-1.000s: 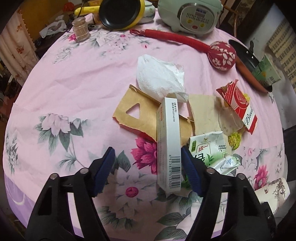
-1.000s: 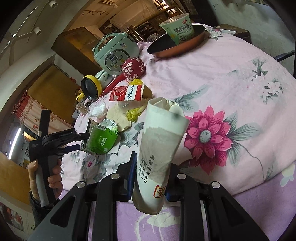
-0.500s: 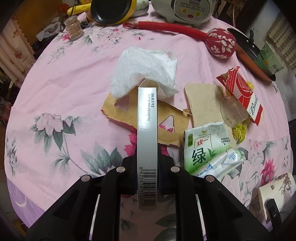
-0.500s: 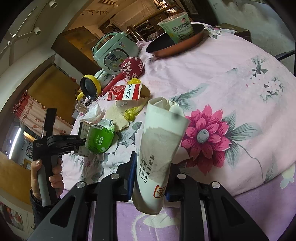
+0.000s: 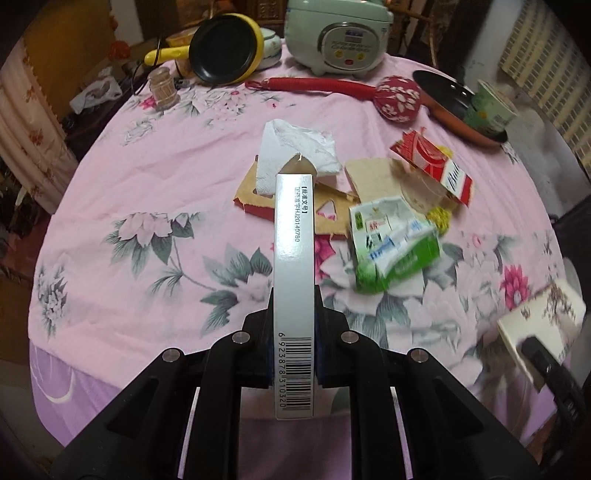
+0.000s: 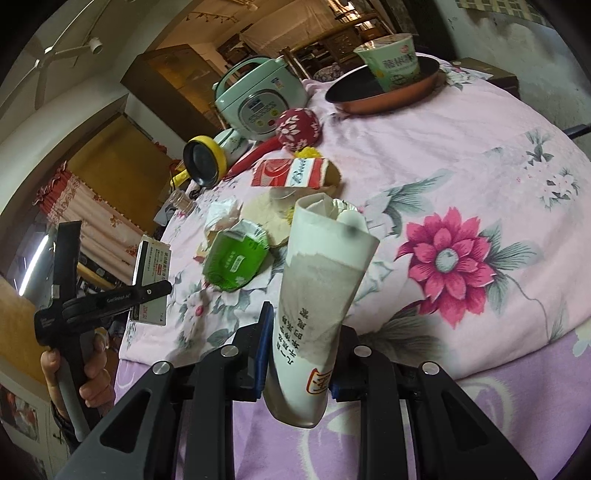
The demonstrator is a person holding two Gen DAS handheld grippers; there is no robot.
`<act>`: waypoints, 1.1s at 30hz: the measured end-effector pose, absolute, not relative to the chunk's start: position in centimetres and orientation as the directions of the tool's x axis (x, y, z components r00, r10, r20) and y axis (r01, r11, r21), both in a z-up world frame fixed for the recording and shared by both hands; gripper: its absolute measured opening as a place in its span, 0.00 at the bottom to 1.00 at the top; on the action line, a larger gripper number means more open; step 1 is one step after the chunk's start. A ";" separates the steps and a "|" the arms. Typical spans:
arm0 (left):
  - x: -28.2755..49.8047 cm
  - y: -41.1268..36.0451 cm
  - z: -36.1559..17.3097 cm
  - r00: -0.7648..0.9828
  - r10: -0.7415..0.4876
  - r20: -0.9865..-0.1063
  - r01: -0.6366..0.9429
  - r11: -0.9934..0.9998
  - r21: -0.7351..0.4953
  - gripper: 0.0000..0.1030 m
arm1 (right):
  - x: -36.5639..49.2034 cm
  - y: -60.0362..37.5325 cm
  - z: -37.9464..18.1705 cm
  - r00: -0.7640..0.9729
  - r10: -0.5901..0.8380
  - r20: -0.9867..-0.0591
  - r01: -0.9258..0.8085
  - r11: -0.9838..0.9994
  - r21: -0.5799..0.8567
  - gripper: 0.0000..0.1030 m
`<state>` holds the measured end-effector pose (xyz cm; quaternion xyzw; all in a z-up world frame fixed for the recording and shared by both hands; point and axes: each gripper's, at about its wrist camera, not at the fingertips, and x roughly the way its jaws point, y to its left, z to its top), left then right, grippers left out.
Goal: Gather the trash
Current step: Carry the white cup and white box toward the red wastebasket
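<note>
My left gripper (image 5: 294, 332) is shut on a narrow white box (image 5: 294, 258) with a barcode, held up above the pink flowered tablecloth (image 5: 147, 177). The right wrist view shows the same box (image 6: 151, 273) in that gripper at the left, with a person's hand on the handle. My right gripper (image 6: 299, 354) is shut on a crushed paper cup (image 6: 321, 280) stuffed with tissue. On the cloth lie a white tissue (image 5: 299, 158), torn brown cardboard (image 5: 369, 177), a red cigarette pack (image 5: 432, 166) and a squashed green carton (image 5: 391, 243).
At the back stand a pale green rice cooker (image 5: 340, 33), a yellow pan (image 5: 225, 48), a small jar (image 5: 162, 86), a red massage hammer (image 5: 395, 98) and a copper pan (image 5: 443, 88) with a green noodle cup (image 5: 491, 107). The table's near edge runs just below both grippers.
The left jaws closed on the white box, lifted it off the cloth and drew back toward the table's near edge. The right gripper kept its grip on the paper cup and shifted only a little.
</note>
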<state>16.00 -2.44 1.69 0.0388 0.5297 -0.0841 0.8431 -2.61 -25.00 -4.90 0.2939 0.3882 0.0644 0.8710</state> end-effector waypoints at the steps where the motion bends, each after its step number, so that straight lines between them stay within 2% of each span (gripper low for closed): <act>1: 15.0 -2.2 1.7 0.431 -0.104 -0.897 0.194 0.981 -0.020 0.16 | -2.7 -24.7 -4.8 0.689 0.341 -0.639 0.111 0.822 0.559 0.25; 9: 8.7 2.0 1.6 0.465 -0.144 -0.873 0.169 0.983 -0.072 0.16 | -2.8 -20.3 -4.9 0.657 0.409 -0.633 0.033 0.824 0.566 0.25; 14: 5.6 5.2 1.9 0.476 -0.204 -0.855 0.124 0.978 -0.165 0.16 | -3.0 -16.7 -4.6 0.629 0.447 -0.636 -0.026 0.830 0.558 0.25; 24: 1.0 11.3 1.2 0.512 -0.178 -0.840 0.006 0.979 -0.204 0.16 | -4.8 -9.2 -4.3 0.571 0.531 -0.627 -0.173 0.824 0.540 0.24; 33: -2.2 17.0 0.0 0.527 -0.094 -0.845 -0.126 0.974 -0.187 0.16 | -5.6 -2.9 -4.1 0.496 0.573 -0.652 -0.290 0.817 0.498 0.24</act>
